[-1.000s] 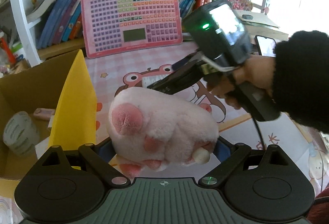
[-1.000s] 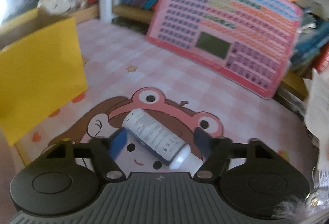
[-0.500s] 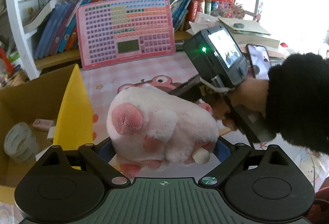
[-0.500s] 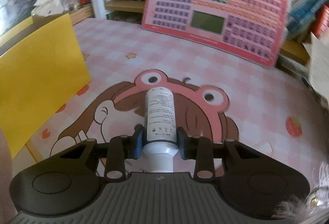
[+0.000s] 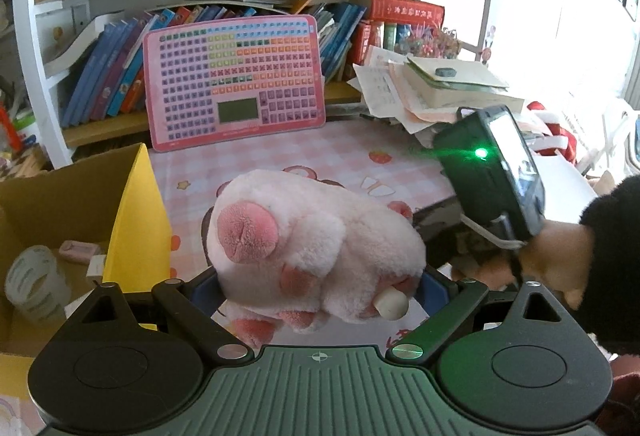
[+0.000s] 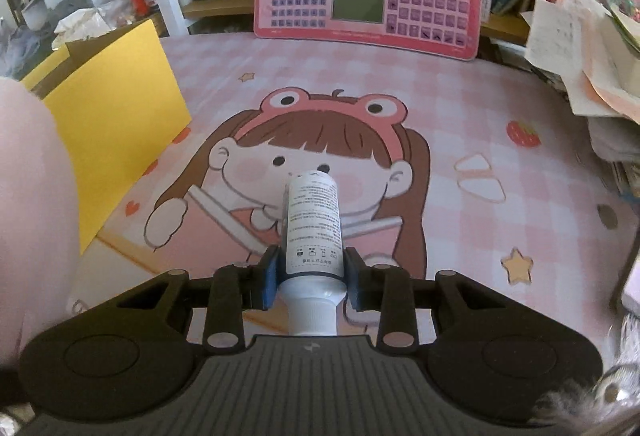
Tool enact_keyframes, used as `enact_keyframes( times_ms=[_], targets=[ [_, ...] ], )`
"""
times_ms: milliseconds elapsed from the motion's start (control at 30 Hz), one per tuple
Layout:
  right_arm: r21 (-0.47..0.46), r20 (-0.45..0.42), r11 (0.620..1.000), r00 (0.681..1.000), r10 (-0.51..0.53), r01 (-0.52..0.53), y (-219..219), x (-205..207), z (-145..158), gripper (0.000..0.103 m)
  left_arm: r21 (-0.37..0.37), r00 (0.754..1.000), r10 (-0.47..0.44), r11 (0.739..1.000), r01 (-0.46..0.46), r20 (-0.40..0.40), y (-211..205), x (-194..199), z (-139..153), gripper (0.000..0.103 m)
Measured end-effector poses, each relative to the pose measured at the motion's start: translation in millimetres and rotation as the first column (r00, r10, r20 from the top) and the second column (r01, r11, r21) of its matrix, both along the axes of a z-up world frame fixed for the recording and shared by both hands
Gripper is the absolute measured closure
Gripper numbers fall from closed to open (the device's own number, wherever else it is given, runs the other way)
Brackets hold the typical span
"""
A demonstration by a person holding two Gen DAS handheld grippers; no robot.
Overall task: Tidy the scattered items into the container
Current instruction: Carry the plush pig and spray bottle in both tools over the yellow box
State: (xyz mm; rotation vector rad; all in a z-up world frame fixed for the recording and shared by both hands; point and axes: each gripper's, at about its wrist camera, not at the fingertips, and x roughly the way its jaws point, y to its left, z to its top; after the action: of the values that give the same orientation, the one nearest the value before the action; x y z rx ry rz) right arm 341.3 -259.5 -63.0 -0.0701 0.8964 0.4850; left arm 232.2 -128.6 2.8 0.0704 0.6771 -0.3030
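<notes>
My left gripper (image 5: 316, 288) is shut on a pink plush paw (image 5: 312, 236) and holds it above the desk mat. The cardboard box (image 5: 80, 187) with a yellow flap (image 5: 138, 220) stands at the left; a tape roll (image 5: 34, 284) and small items lie inside. My right gripper (image 6: 310, 276) is shut on a white bottle (image 6: 314, 224) that points forward above the cartoon mat (image 6: 460, 107). The right gripper's body (image 5: 492, 175) shows at the right of the left wrist view. The plush shows at the left edge of the right wrist view (image 6: 32, 215), next to the yellow flap (image 6: 116, 115).
A pink keyboard toy (image 5: 236, 79) leans against the bookshelf (image 5: 104, 75) at the back. Stacked papers and books (image 5: 440, 87) lie at the back right. A phone-like slab (image 6: 632, 276) sits at the right edge of the mat.
My right gripper closed on the white bottle, turned it in line with the fingers and lifted it. Both grippers rose and drew back from the shelf. The plush stayed gripped.
</notes>
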Motion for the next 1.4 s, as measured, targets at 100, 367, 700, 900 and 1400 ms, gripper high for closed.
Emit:
enact_keyframes(
  times_ms=[100,367,700,900,1400],
  targets=[
    [0.016,-0.008,1.0,1.0,-0.008,0.009,-3,-10,3,0.072,-0.02,1.0,0.003,1.0,-0.002,0.008,1,-4,7,0.008],
    [0.075,-0.001,0.996,0.999,-0.043,0.043,-7,-40,19,0.072,-0.06,0.999,-0.01,0.998,0.012,0.031,4,-21,21,0.007],
    [0.081,-0.013,0.989,0.992,-0.123,0.123,-11,-75,31,0.072,-0.085,0.998,-0.048,0.995,0.05,0.034,16,-38,20,0.007],
    [0.078,-0.001,0.979,0.982,-0.19,0.189,-10,-103,43,0.072,-0.098,0.994,-0.096,0.99,0.1,0.043,32,-51,23,0.007],
    [0.061,0.041,0.954,0.954,-0.296,0.294,31,-200,61,0.072,-0.129,0.988,-0.148,0.98,0.154,0.049,96,-116,28,0.008]
  ],
)
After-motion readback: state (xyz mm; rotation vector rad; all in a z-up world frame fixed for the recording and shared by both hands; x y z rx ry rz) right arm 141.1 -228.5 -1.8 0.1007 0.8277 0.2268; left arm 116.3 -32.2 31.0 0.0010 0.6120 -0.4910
